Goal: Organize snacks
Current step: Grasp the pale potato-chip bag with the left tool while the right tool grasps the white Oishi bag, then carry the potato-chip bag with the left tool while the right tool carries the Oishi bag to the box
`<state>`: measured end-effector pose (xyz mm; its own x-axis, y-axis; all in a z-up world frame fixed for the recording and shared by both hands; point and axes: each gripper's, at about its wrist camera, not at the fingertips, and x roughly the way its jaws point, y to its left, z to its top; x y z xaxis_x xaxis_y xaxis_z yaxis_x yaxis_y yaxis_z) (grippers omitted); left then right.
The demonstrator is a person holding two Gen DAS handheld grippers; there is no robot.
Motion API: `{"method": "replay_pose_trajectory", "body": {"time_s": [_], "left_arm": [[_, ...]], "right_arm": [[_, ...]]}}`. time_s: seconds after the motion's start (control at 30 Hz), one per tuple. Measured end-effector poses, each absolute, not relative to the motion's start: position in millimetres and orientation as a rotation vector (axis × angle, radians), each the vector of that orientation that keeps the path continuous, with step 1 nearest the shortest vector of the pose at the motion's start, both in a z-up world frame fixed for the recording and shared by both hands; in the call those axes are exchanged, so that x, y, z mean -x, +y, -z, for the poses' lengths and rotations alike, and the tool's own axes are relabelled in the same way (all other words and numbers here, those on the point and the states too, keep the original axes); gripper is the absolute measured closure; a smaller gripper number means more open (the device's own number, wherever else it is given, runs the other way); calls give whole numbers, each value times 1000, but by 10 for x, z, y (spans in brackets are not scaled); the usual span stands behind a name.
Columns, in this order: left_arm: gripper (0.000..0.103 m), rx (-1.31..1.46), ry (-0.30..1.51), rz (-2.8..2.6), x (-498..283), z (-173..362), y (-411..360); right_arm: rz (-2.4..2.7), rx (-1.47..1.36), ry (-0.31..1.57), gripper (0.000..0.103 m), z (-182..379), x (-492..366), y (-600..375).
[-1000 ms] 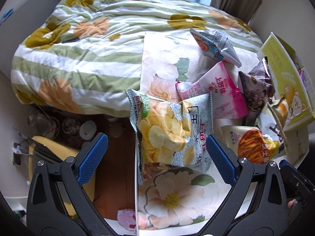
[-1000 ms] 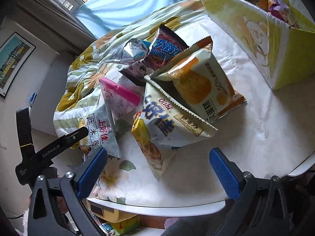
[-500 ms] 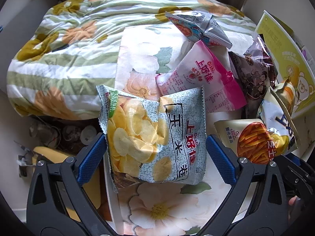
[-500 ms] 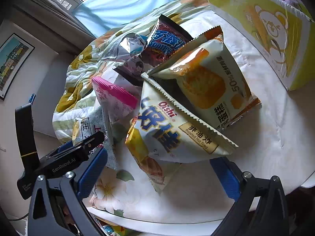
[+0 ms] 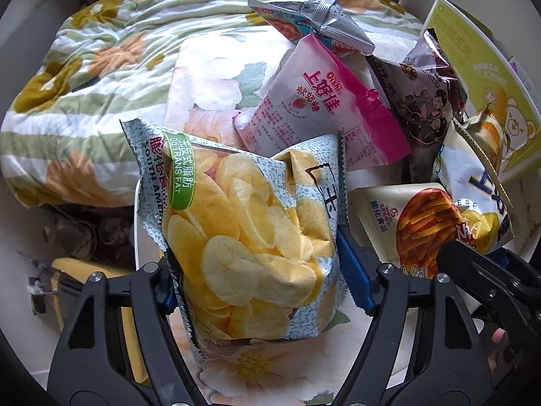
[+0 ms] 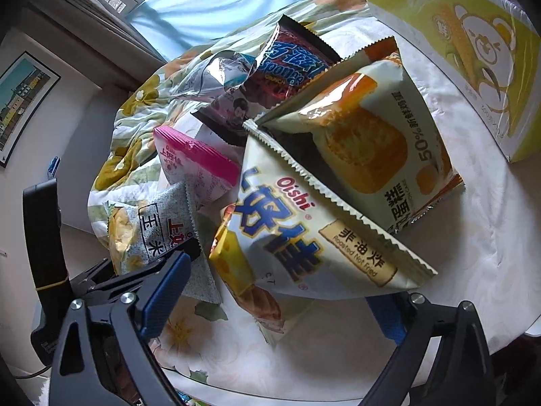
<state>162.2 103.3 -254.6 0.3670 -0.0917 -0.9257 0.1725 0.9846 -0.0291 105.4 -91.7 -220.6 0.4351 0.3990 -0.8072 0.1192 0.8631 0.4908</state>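
Left gripper (image 5: pixel 255 270), jaws closing on the grey corn-chip bag (image 5: pixel 247 237), whose sides crumple against the blue pads; right gripper (image 6: pixel 277 297), jaws closing but not yet pressing, straddling the white Oishi cheese-snack bag (image 6: pixel 304 237). Both bags lie on the flower-print table (image 6: pixel 456 253); the yellow bear-print box (image 6: pixel 473 50) stands at the far right, a pink Oishi bag (image 5: pixel 324 108) between. Step in hand: picking. Next move probably calls for firm closure, then lifting toward the box.

left claw (image 5: pixel 255 279) closing, chip bag (image 5: pixel 250 233) between
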Motion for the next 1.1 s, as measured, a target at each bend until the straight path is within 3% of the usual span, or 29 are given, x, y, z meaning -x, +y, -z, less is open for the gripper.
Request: {"method": "replay_pose_trajectory", "body": {"time_s": [0.13,0.33,0.4,0.47,0.67,1.1], "left_arm": [[35,-76,1187,182,-1602,2522,1054],[35,-51,1198,188,-1561,2506,1106],[35,-43,1199,191,-1571,2499,1135],[35,-48,1192,191,-1567,2477,1153],[35,-47,1180,199,-1519,2444,1192],[35,-8,1132,234,-1307,2096,1227]], "right_arm": [[-177,-541,1122,14,2278,-1102,-902],[-175,-560,1123,15,2364,-1149,-909],[-175,-557,1122,20,2371,-1161,-893],[-180,-551,1131,33,2388,-1171,-879],[-185,-503,1122,44,2321,-1135,-811],[-211,-424,1083,50,2004,-948,-769]]}}
